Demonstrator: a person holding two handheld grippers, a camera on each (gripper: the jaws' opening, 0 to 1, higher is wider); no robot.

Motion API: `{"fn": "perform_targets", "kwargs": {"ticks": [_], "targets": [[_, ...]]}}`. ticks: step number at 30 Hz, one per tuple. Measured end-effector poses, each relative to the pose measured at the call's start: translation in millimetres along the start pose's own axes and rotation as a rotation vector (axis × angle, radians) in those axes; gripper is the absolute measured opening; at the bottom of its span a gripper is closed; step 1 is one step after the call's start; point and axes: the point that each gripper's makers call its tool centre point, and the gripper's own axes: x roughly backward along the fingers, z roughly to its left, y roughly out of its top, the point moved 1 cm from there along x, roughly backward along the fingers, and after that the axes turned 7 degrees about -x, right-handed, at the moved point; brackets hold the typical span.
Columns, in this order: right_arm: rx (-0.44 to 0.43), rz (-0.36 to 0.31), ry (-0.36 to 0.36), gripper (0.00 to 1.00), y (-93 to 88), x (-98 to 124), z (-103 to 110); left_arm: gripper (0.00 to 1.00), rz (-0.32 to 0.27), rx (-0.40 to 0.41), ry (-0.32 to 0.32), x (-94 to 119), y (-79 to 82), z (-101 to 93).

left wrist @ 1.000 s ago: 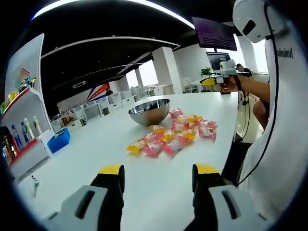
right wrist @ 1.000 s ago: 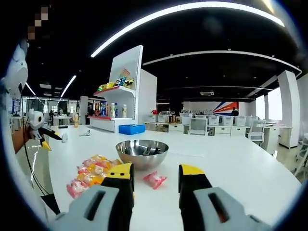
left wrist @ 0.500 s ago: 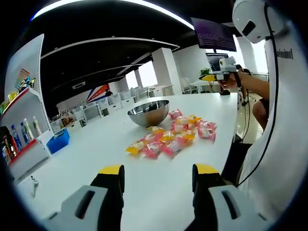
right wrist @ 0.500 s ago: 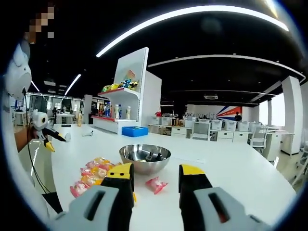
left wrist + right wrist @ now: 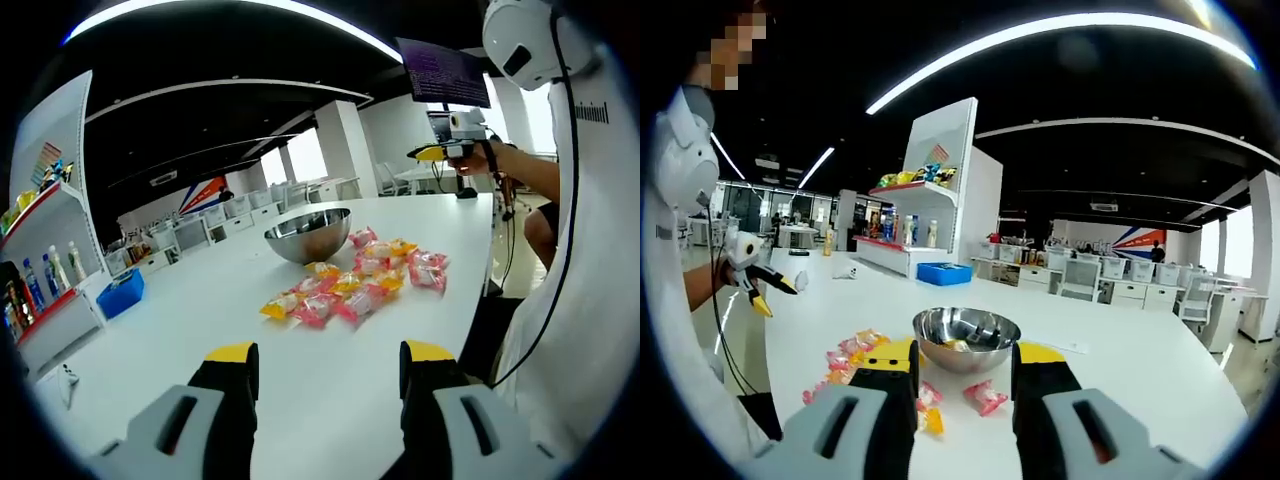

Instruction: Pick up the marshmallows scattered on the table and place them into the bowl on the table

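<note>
Several wrapped marshmallows (image 5: 355, 285), pink, yellow and orange, lie in a loose pile on the white table (image 5: 180, 330). Just beyond them stands a steel bowl (image 5: 308, 232). My left gripper (image 5: 330, 355) is open and empty, well short of the pile. A hand holds the right gripper (image 5: 445, 152) in the air past the table's far side. In the right gripper view, my right gripper (image 5: 965, 355) is open above the table, with the bowl (image 5: 966, 338) behind its jaws. A pink marshmallow (image 5: 985, 397) lies between them and more marshmallows (image 5: 850, 355) lie to the left. The left gripper (image 5: 770, 290) shows at far left.
A white shelf unit (image 5: 925, 220) with bottles and snacks and a blue bin (image 5: 945, 273) stand beyond the table, the shelf (image 5: 45, 250) being at the left gripper view's left edge. Office desks and chairs (image 5: 1110, 290) fill the background. A person's white shirt (image 5: 590, 300) borders the table.
The right gripper has risen a little and turned, so the bowl and packets have shifted in its view. The left gripper has barely moved. Nothing has been taken hold of.
</note>
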Motion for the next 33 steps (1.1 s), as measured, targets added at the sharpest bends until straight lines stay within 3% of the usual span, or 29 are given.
{"fn": "perform_targets", "kwargs": {"ticks": [13,33], "targets": [[0.027,0.001,0.038,0.37,17.1,-9,16,0.57,-0.009,0.005,-0.009,-5,-2.7,-0.3],[0.022,0.056,0.098,0.37,21.9,-19,31,0.57,-0.012,-0.002,-0.026,-11,-1.4,-4.8]]}}
